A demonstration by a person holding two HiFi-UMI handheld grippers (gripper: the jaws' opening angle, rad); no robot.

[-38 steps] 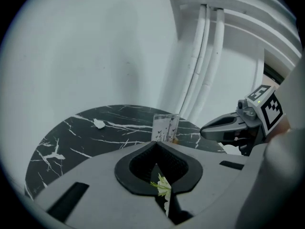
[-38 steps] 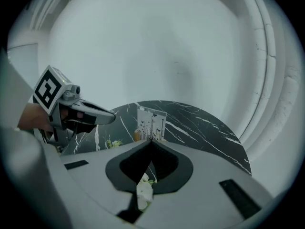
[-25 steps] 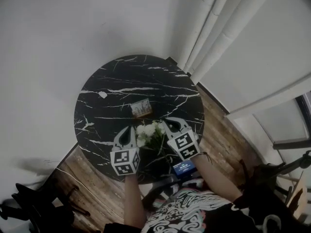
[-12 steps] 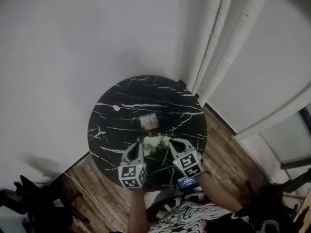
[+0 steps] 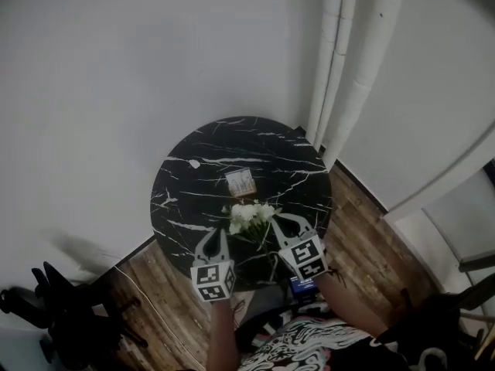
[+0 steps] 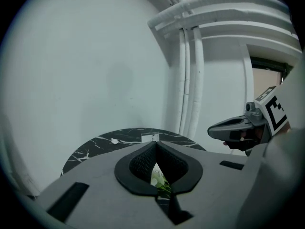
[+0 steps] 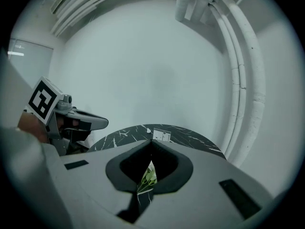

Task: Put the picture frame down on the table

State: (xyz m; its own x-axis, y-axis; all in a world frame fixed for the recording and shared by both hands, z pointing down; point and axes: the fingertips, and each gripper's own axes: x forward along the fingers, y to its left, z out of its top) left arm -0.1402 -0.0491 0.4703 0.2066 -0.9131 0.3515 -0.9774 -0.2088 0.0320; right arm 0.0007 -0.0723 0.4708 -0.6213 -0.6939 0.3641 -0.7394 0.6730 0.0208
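A small picture frame [image 5: 240, 182] stands near the middle of the round black marble table [image 5: 186, 199], and looks upright in both gripper views [image 6: 151, 138] [image 7: 162, 136]. White flowers [image 5: 251, 215] sit on the table's near side, between the frame and my grippers. My left gripper [image 5: 219, 233] hangs over the near rim, shut and empty. My right gripper [image 5: 277, 218] is beside it, just right of the flowers, also shut with nothing in it. Each gripper view shows the flowers [image 6: 159, 178] [image 7: 148, 175] through the gap behind its closed tips, and the other gripper [image 6: 238, 127] [image 7: 90, 122] off to the side.
A small white scrap [image 5: 193, 162] lies on the table's far left. White pipes [image 5: 340, 68] run up the wall behind the table. A black stand [image 5: 62, 315] sits on the wooden floor [image 5: 155, 277] at the lower left. A blue item [image 5: 303, 284] shows under my right hand.
Both grippers have drawn back toward me, from beside the flowers to the near rim, and risen. The frame and flowers have not moved on the table.
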